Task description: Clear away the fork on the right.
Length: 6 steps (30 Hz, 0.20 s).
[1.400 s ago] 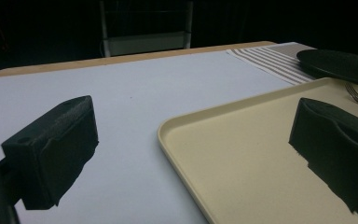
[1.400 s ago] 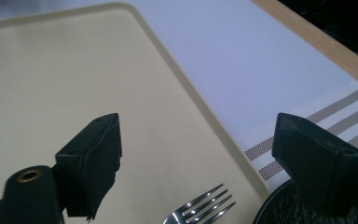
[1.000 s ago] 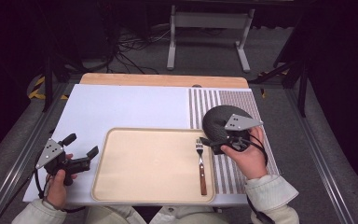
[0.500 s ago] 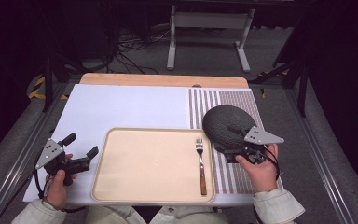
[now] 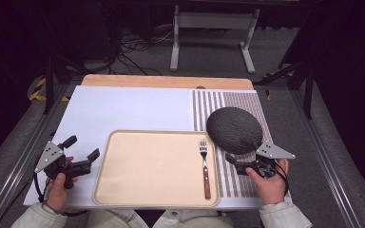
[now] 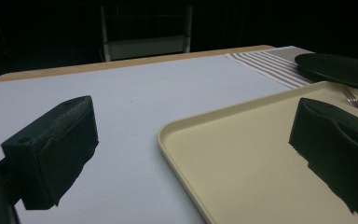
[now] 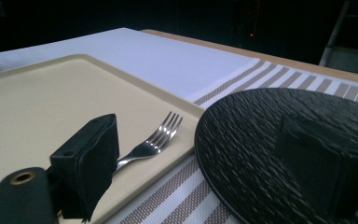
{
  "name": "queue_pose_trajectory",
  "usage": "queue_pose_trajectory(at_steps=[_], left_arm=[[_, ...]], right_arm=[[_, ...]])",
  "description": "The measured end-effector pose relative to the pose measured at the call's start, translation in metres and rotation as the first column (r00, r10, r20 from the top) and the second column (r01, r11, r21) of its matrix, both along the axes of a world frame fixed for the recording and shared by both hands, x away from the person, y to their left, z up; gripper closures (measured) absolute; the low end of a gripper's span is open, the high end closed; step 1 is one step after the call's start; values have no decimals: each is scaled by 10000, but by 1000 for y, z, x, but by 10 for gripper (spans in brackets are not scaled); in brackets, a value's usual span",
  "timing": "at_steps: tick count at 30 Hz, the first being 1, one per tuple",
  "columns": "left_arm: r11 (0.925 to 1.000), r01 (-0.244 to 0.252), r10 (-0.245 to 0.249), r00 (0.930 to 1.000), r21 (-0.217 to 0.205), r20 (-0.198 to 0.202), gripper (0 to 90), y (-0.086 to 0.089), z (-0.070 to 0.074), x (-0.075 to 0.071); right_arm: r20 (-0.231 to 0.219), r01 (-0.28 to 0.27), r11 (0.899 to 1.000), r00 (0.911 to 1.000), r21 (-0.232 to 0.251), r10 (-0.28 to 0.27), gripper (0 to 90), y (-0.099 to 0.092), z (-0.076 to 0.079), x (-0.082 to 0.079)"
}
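Right gripper [image 5: 238, 164] sits low at the near right of the table, jaws spread wide and holding nothing — in the right gripper view [image 7: 205, 177] one jaw hangs over the tray's right rim beside the fork, the other over the near edge of the dark plate, with no contact I can confirm. Right hand [image 5: 269, 183] grips it from behind, grey three-cornered plate on top, cable looped at the wrist. Left gripper [image 5: 81, 154] is at the near left, also wide open and empty; in the left gripper view [image 6: 191, 154] one jaw is above the white cloth, the other above the tray's bare surface. Left hand [image 5: 59, 183] holds it just off the tray's left edge. Beige tray [image 5: 123, 190] lies at the near centre of the table, empty apart from a fork [image 5: 204, 166] lying flat along its right side, tines pointing away from the person, brown handle toward them. Dark textured plate [image 5: 234, 129] rests on the striped placemat [image 5: 218, 102] right of the tray, its left edge just beside — maybe slightly overlapping — the tray's far right corner; cannot tell which. White cloth [image 5: 133, 109] covers the left and middle of the table; a strip of wooden tabletop [image 5: 166, 81] shows at the far edge. Beyond it: dark floor, cables and a white metal stand [image 5: 211, 28].
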<state>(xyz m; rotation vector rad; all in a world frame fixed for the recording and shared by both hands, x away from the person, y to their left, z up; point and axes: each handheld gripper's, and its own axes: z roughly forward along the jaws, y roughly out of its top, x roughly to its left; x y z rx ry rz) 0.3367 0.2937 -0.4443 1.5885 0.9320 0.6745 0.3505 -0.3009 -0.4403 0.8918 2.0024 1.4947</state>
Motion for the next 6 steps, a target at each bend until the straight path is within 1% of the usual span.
queue_pose_trajectory(at_steps=[1,6], left_arm=[[10000,4,-4,10000,2,-1,16,0,0,0],[10000,2,-2,10000,-5,-14,16,0,0,0]], right_arm=[[-17,95,10000,10000,-24,-95,142,-2,-1,-1],[-34,77,10000,10000,-24,-77,139,-3,-3,0]])
